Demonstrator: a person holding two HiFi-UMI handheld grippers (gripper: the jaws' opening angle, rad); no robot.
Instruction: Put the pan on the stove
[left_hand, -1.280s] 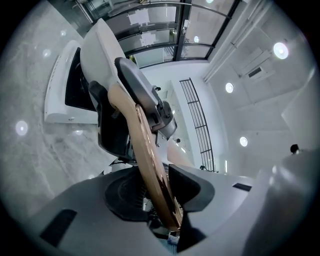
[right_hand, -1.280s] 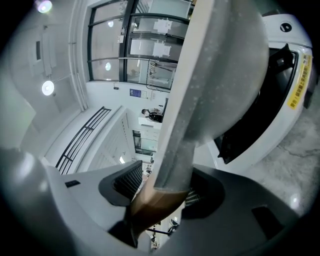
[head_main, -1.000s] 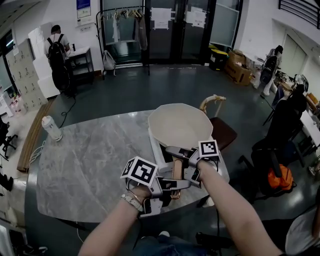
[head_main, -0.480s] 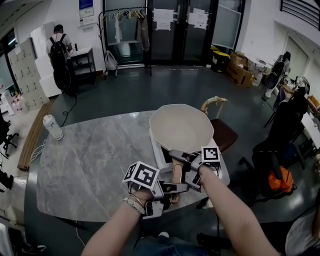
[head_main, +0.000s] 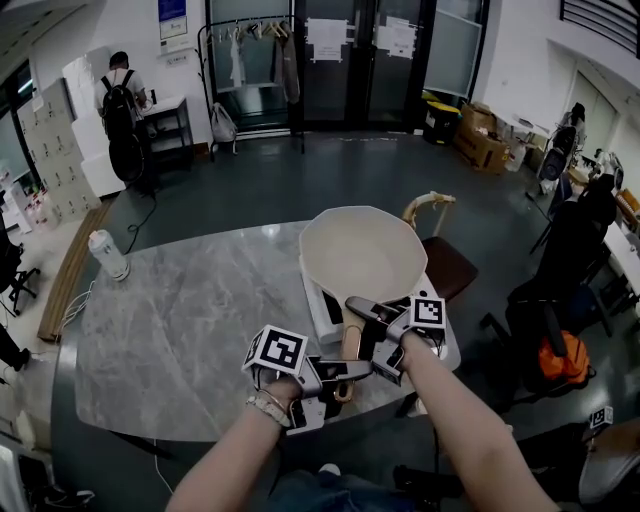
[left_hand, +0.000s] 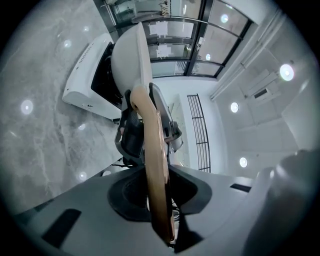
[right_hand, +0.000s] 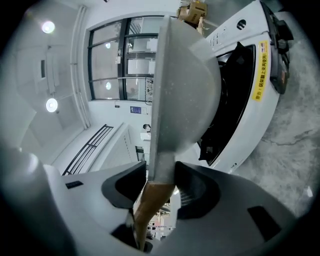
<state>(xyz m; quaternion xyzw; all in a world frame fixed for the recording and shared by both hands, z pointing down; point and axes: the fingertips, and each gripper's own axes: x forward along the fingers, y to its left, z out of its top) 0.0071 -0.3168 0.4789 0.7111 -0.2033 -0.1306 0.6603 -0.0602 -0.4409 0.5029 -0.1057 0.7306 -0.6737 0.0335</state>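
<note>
The pan (head_main: 362, 250), a cream-coloured one, sits at the far right of the marble table (head_main: 180, 320), directly over the white induction stove (head_main: 312, 290). Its bowl covers most of the dark cooktop. In my right gripper view the underside of the bowl looks to stand slightly off the glass, but the wide-angle bend makes that hard to trust, so I cannot say whether it rests flat or hangs just above.

Its wooden handle (head_main: 350, 345) points toward me, over the near edge of the stove. My right gripper (head_main: 370, 335) is on it far up, where the wood meets the pan's neck. Its jaws are closing, with the neck between them and pressed on both sides. My left gripper (head_main: 338, 380) takes the near end of the same handle. Its jaws are closing too, and the thin wood fills the gap between the pads.

I judge the carrying as good as done, since the pan is in place above the burner. What is left is to make sure it sits level and centred, then let go with both grippers.

A wooden chair (head_main: 445, 262) stands just beyond the table's right edge.
</note>
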